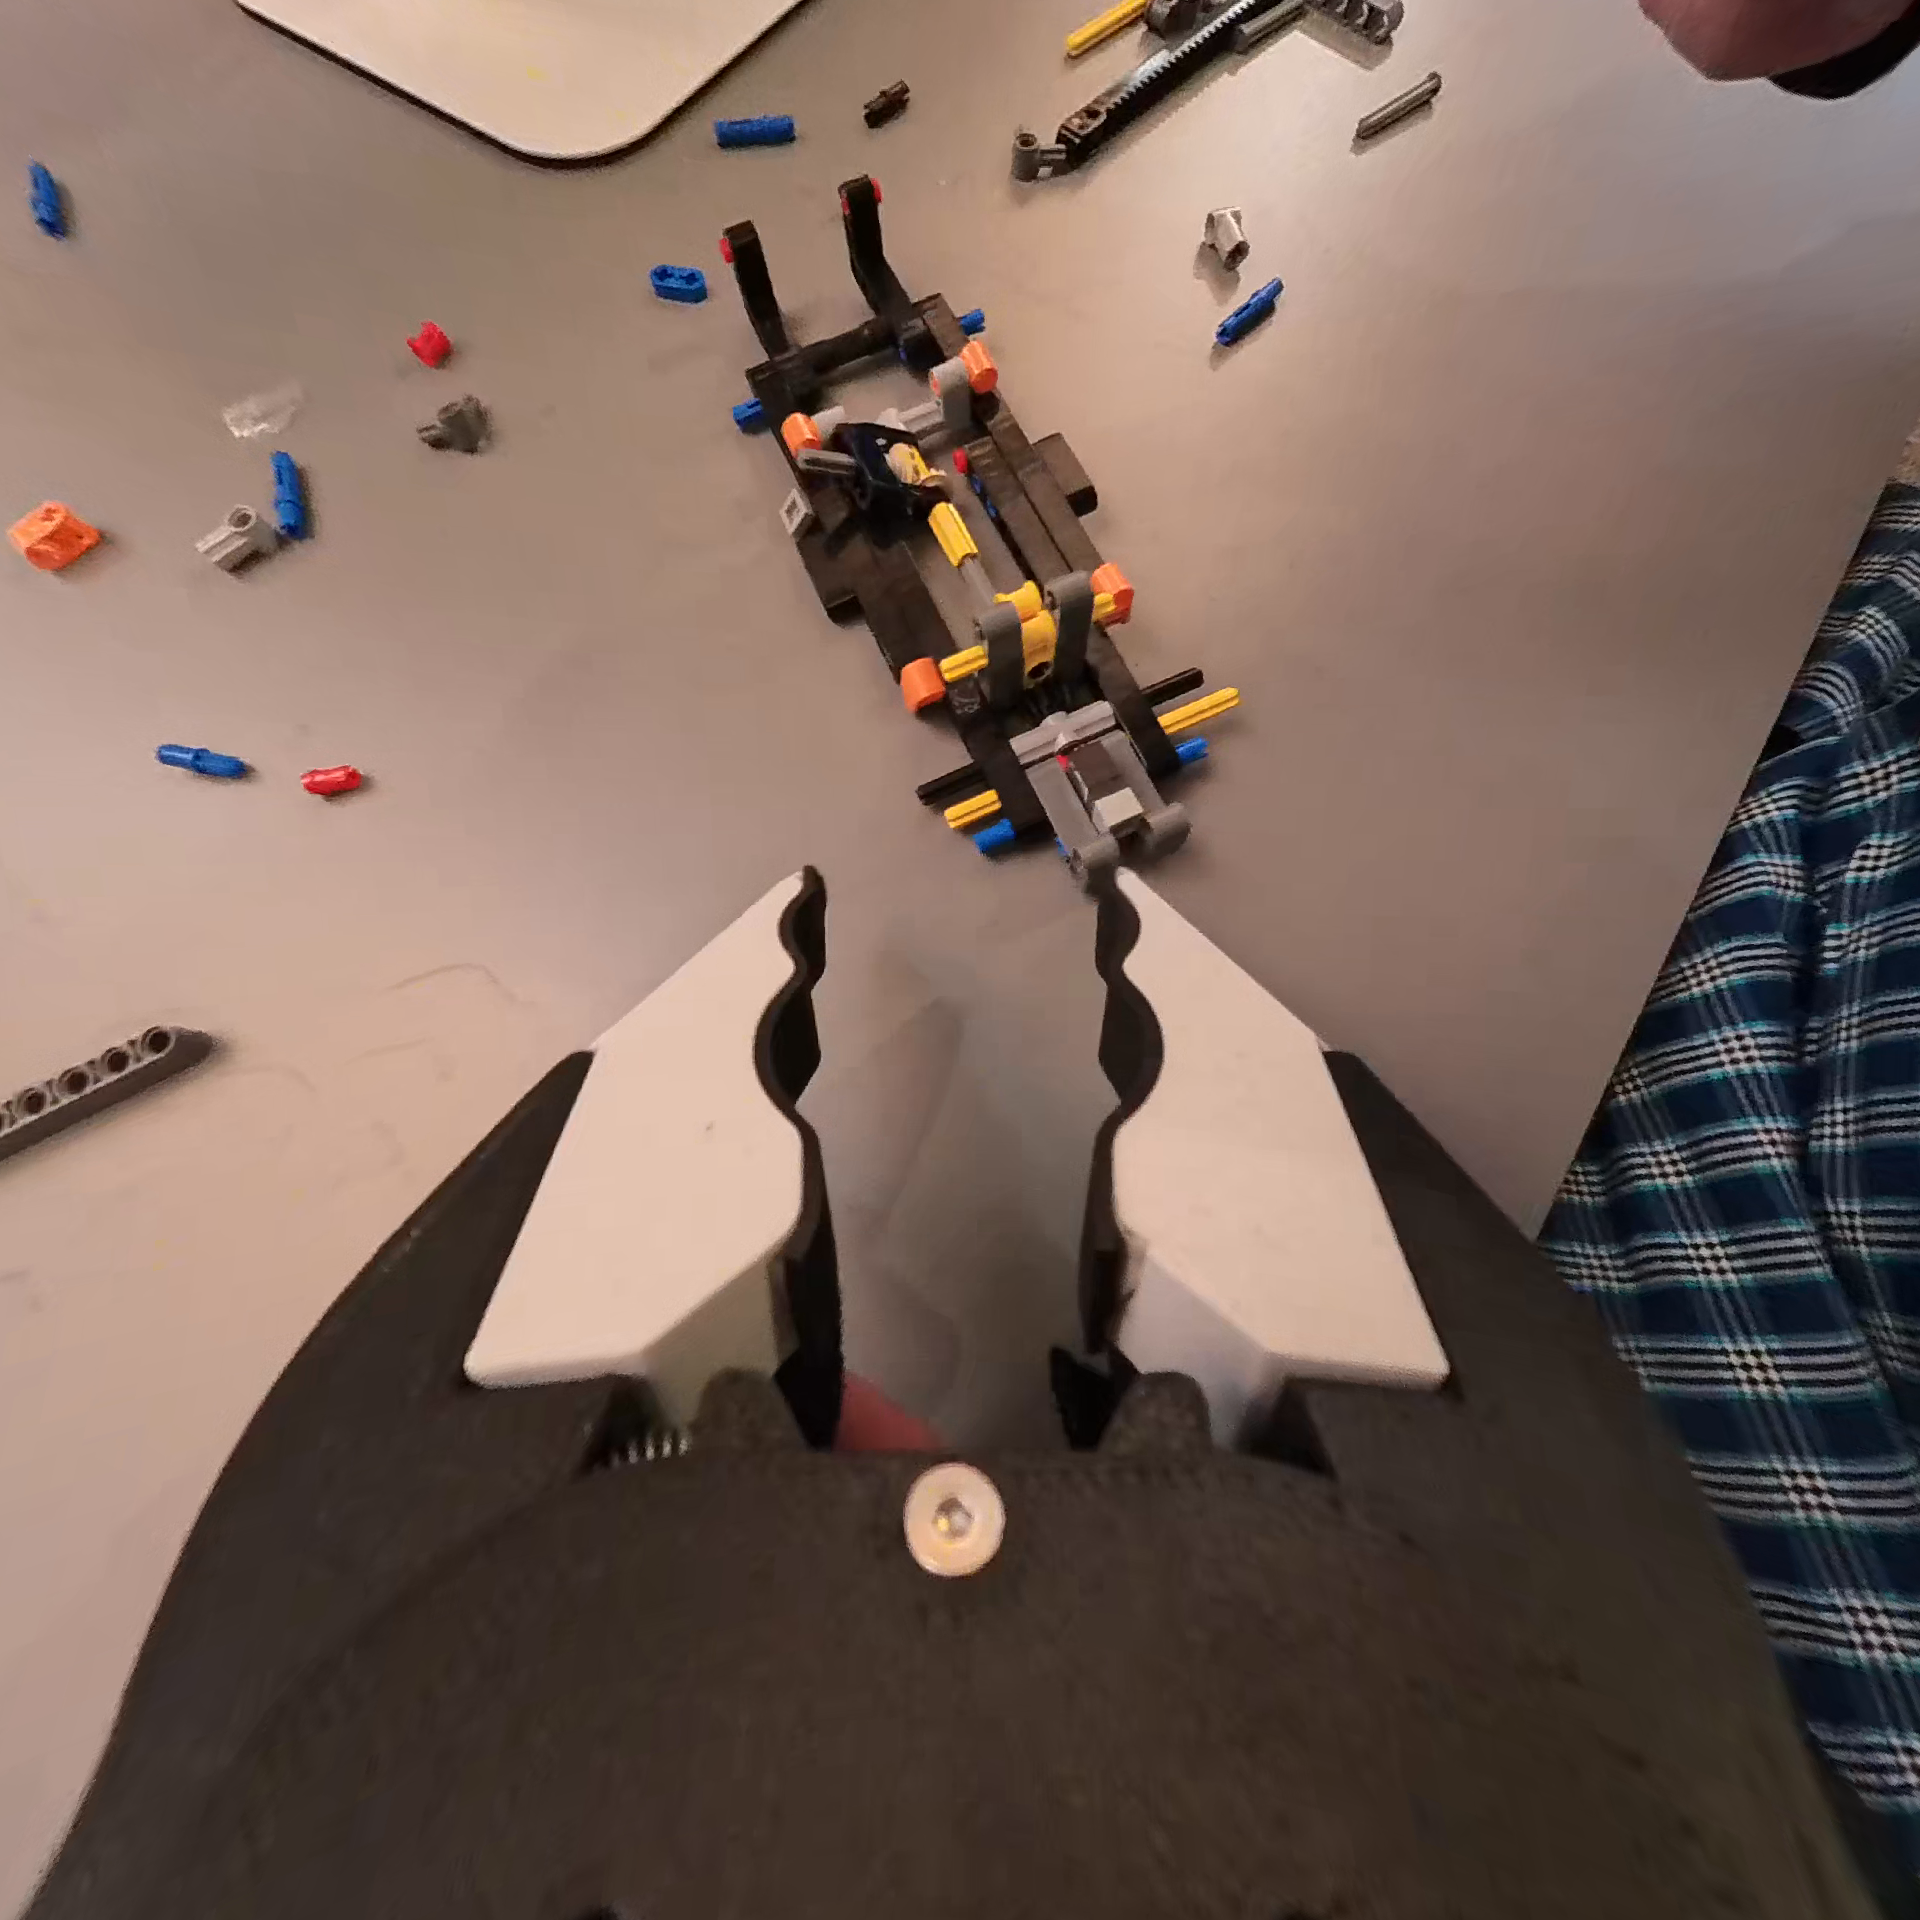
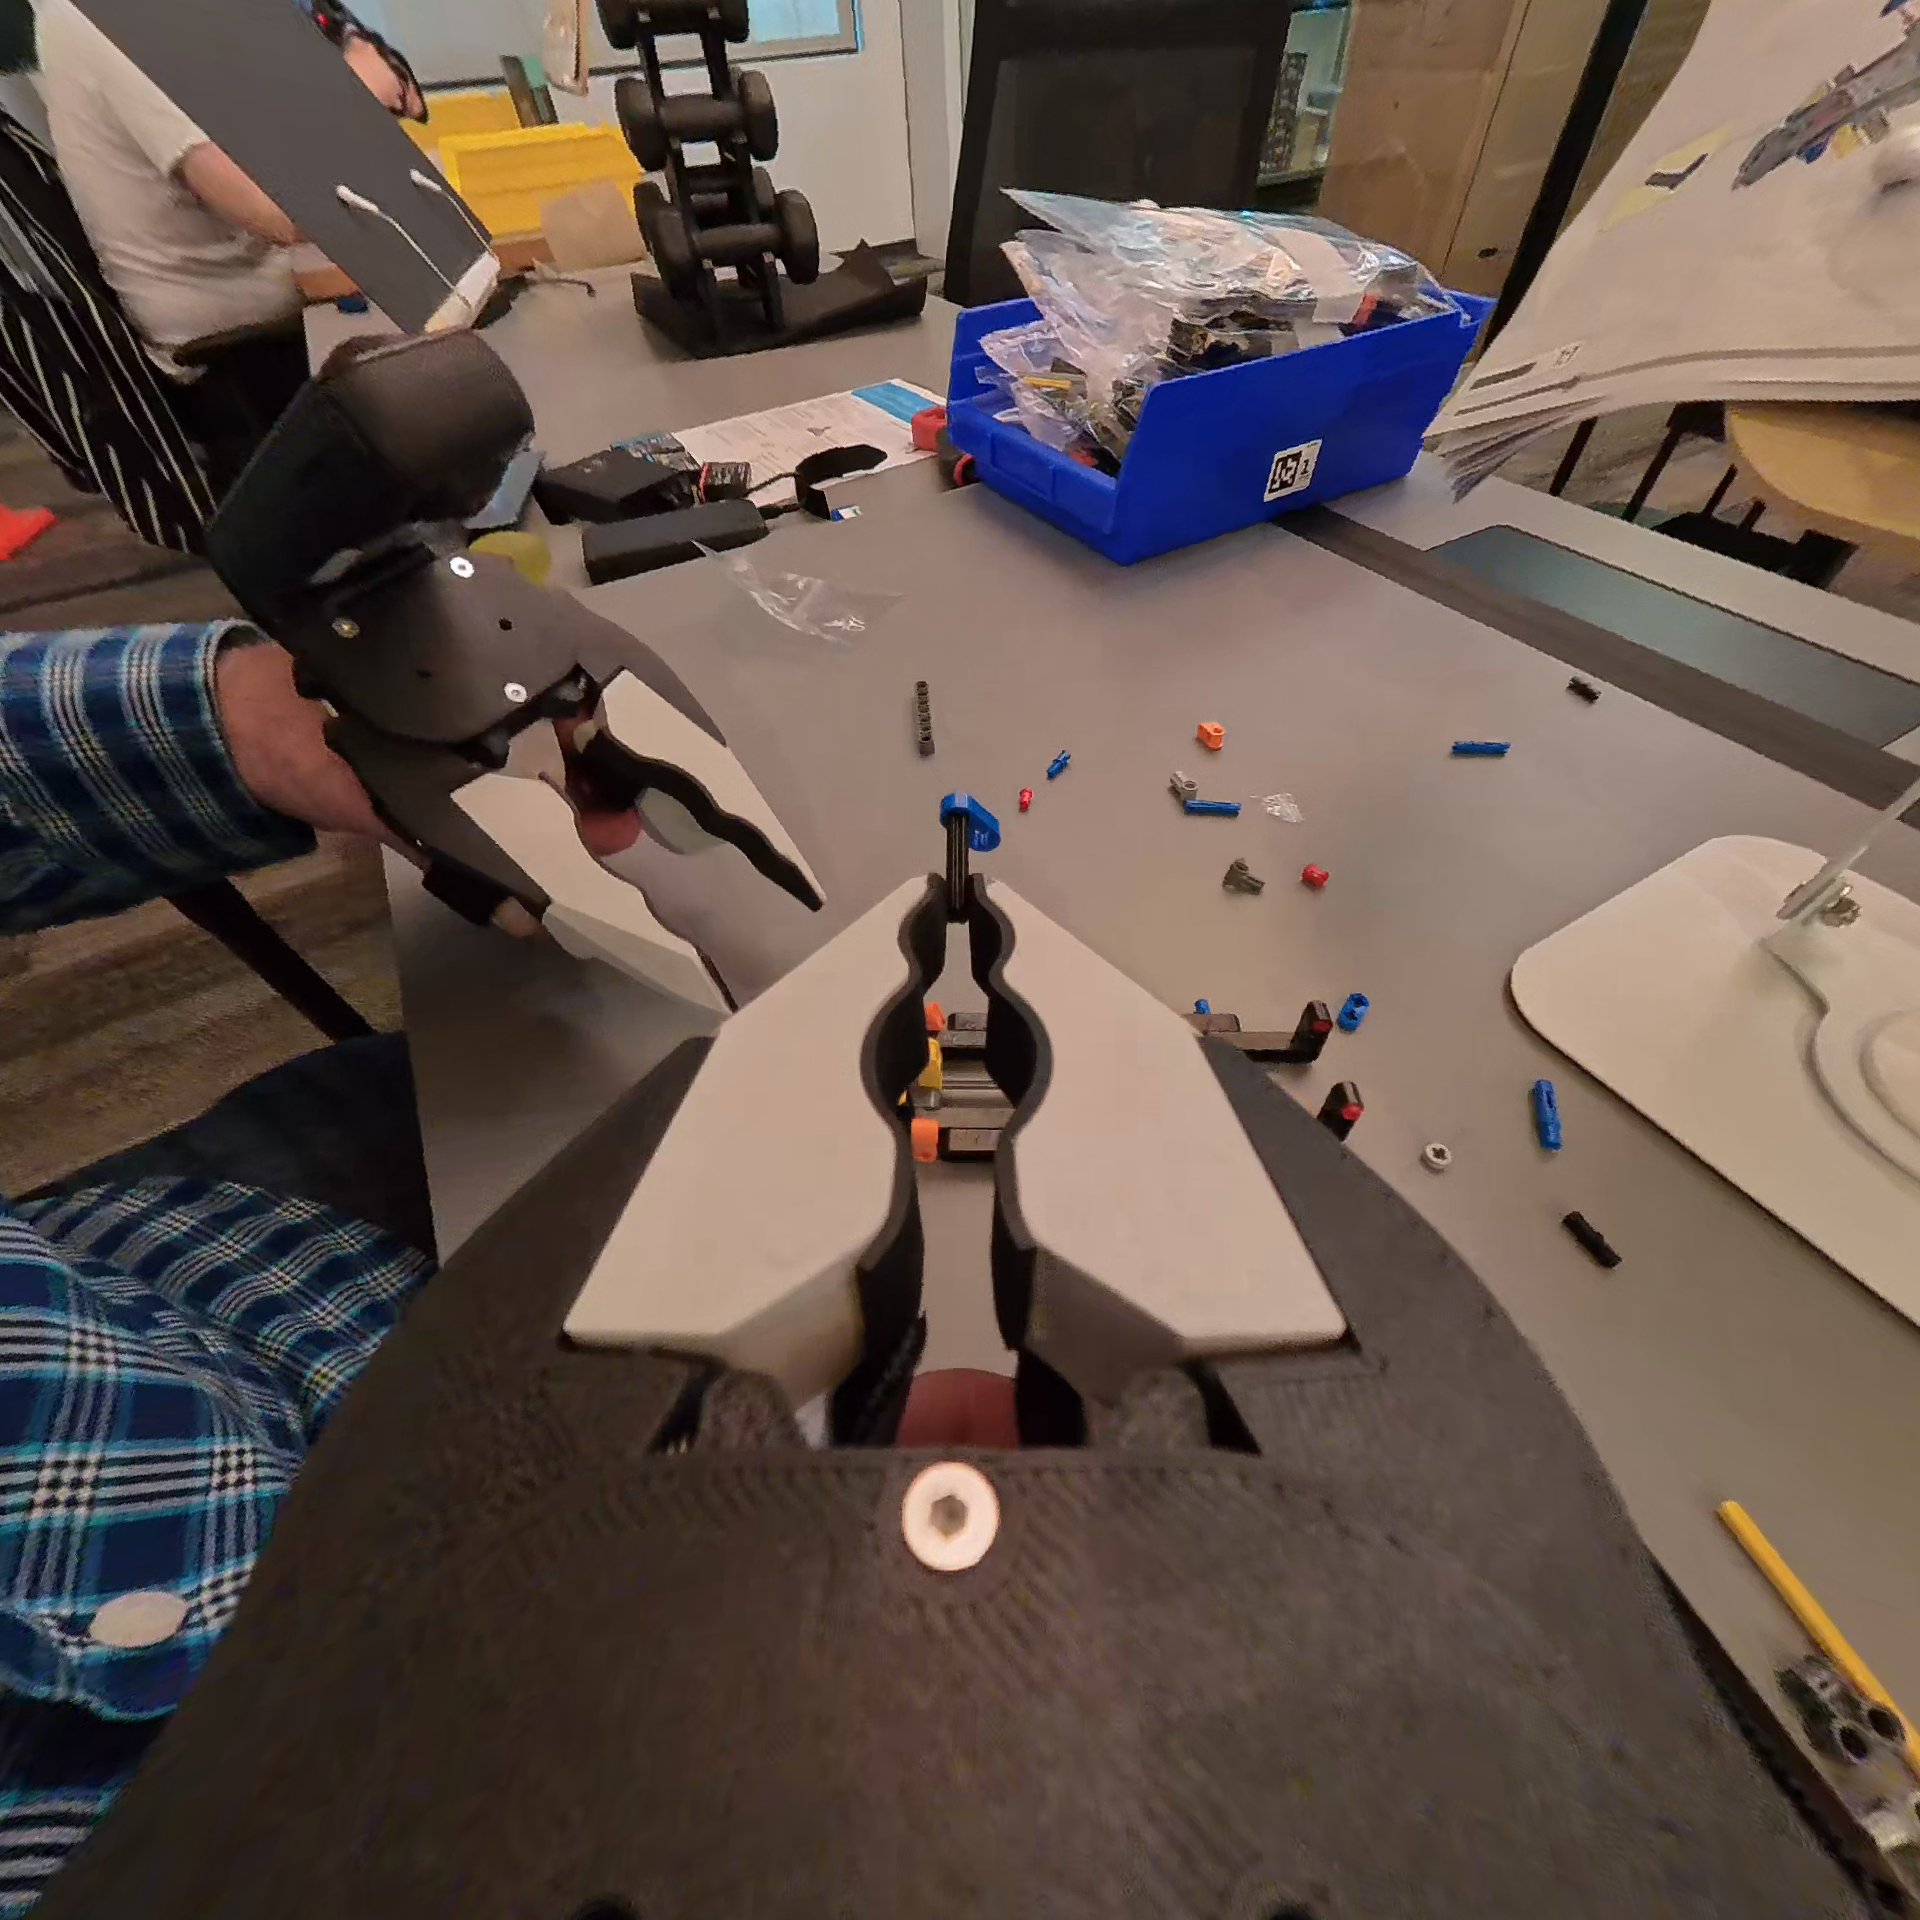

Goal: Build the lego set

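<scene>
While the right gripper point(image 2: 958, 902) pinches an upright black axle point(image 2: 954, 857), the chassis point(image 1: 966, 561) stretches lengthwise beyond the open, empty left gripper point(image 1: 961, 894).

Only markings I can spot: a white sticker with a square code on the blue bin point(image 2: 1226, 436), plus printed sheets point(image 2: 800, 426) behind it.

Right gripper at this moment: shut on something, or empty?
Shut on a part. The right gripper's tips pinch a thin black axle standing upright, with a small blue connector on its top end.
</scene>
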Available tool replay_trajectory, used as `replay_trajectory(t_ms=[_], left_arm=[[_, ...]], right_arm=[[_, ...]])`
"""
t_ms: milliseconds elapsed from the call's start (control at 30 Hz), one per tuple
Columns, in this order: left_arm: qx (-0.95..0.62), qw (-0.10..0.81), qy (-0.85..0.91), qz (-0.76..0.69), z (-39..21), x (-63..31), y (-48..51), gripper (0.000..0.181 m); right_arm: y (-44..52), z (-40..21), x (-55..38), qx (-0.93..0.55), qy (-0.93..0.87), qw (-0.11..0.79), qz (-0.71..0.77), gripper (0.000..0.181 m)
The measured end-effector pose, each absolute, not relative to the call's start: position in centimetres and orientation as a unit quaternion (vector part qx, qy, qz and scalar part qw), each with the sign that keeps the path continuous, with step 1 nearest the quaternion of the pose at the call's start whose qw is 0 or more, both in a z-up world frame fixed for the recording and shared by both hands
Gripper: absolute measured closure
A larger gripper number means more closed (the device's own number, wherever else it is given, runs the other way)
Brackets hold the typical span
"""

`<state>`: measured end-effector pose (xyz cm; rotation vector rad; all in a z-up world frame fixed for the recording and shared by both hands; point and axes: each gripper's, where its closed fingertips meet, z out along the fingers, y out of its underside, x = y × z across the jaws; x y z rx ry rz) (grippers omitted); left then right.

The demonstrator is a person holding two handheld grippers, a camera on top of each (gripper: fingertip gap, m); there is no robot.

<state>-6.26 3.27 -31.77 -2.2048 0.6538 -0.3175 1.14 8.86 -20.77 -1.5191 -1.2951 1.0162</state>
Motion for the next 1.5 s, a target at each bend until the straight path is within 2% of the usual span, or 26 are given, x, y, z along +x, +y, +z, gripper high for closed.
replay_trajectory(t_ms=[33, 567, 933, 1267, 1500], left_arm=[[-0.871, 0.4, 0.257, -0.124, -31.7, -6.4, 3.3, 0.13], [-0.863, 0.418, 0.259, -0.111, -31.0, -7.0, 3.5, 0.133], [-0.802, 0.521, 0.23, -0.178, -25.5, -3.9, 4.5, 0.155], [-0.806, 0.51, 0.251, -0.164, -26.6, -2.0, 5.0, 0.169], [-0.808, 0.506, 0.259, -0.155, -27.1, -2.2, 5.0, 0.172]], right_arm=[[8.8, -20.8, 1.1, -0.608, -0.524, 0.439, 0.403, 0.181], [7.1, -23.5, 1.0, -0.54, -0.651, 0.479, 0.236, 0.181], [5.2, -25.9, -0.5, -0.415, -0.75, 0.511, 0.068, 0.181], [4.4, -26.0, -1.4, -0.394, -0.756, 0.519, 0.063, 0.18], [4.4, -26.6, -1.6, -0.41, -0.754, 0.506, 0.079, 0.18]])
